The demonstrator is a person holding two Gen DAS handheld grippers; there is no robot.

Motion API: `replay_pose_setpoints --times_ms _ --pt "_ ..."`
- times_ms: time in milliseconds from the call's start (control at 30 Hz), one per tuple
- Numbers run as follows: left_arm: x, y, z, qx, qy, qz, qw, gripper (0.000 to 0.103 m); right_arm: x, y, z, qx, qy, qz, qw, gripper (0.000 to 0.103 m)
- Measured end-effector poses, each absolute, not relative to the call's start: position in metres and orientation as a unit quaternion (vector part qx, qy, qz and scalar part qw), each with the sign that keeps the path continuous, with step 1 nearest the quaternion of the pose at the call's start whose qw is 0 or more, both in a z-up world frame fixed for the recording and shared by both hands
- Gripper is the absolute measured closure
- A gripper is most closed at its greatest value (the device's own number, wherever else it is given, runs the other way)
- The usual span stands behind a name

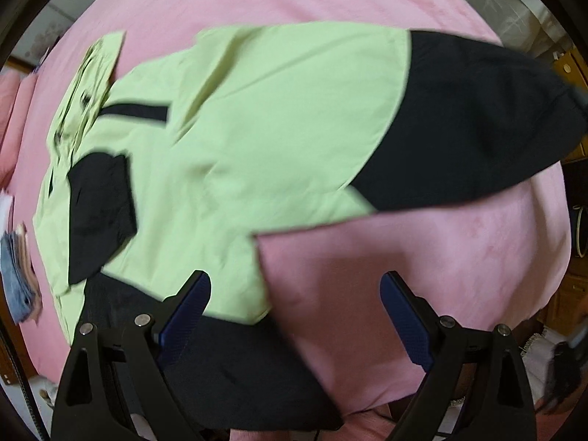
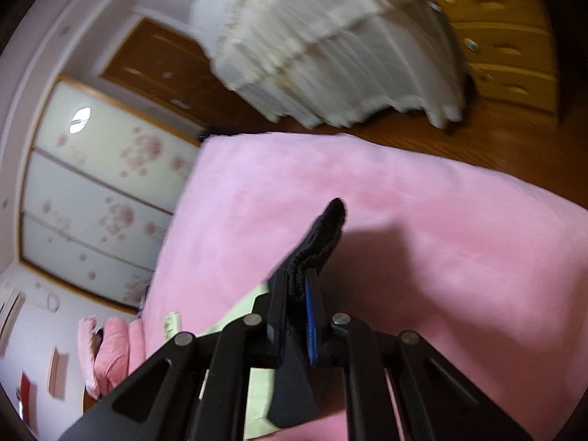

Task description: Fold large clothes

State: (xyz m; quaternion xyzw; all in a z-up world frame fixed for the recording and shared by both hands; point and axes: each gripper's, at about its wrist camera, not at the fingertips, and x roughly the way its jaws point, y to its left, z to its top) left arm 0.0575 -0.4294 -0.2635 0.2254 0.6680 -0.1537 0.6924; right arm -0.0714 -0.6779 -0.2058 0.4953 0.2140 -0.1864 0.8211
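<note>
1. A pale green jacket with black sleeve ends and black hem lies spread across a pink fleece bedcover, which serves as the landmark here.
2. On the far left edge of the bedcover sits a small stack of folded cloths in blue and pink; it lies apart from the jacket.
3. Beyond the bedcover's far side the right wrist view shows a brown wooden floor, a white frilled fabric drape, a yellow wooden chest of drawers and sliding panels with pink flower prints.
4. Pink pillows lie at the bedcover's left end.
5. The left gripper points straight down over the bedcover's near part, its blue-padded fingers spread wide with nothing between them; one finger hangs over the jacket's black hem, the other over bare bedcover.
6. The right gripper tilts downward above the bedcover, its jaws pressed together on a black elastic cuff of the jacket, which sticks out past the fingertips and is raised off the bedcover.
</note>
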Motion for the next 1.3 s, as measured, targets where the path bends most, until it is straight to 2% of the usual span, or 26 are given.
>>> replay_pose_setpoints --times_ms 400,600,733,800,1000,1133,1200,1267,1300 --pt "0.063 -0.230 -0.269 0.143 0.704 -0.069 0.692 0.011 -0.015 -0.521 -0.109 0.426 0.148 -0.042 0.892 0.095" --pt "0.075 -0.116 -0.252 0.100 0.701 -0.025 0.706 0.011 0.042 -0.411 -0.092 0.393 0.178 0.014 0.902 0.095" --pt "0.087 -0.053 -0.243 0.091 0.691 -0.011 0.717 0.011 0.087 -0.335 -0.113 0.360 0.250 0.020 0.899 0.095" --pt "0.092 -0.025 -0.243 0.089 0.681 -0.012 0.726 0.011 0.112 -0.287 -0.137 0.302 0.291 0.020 0.907 0.095" --pt "0.113 0.029 -0.263 0.083 0.669 -0.028 0.738 0.011 0.166 -0.185 -0.236 0.175 0.411 0.047 0.894 0.094" --pt "0.126 0.034 -0.286 0.098 0.681 -0.035 0.725 0.011 0.187 -0.150 -0.277 0.134 0.483 0.092 0.861 0.084" --pt "0.134 0.039 -0.293 0.094 0.686 -0.047 0.720 0.011 0.184 -0.138 -0.285 0.129 0.500 0.116 0.849 0.075" --pt "0.144 0.043 -0.296 0.077 0.688 -0.064 0.719 0.011 0.179 -0.130 -0.286 0.118 0.504 0.121 0.847 0.061" --pt "0.148 0.043 -0.295 0.067 0.686 -0.072 0.721 0.011 0.174 -0.129 -0.285 0.113 0.502 0.122 0.848 0.058"
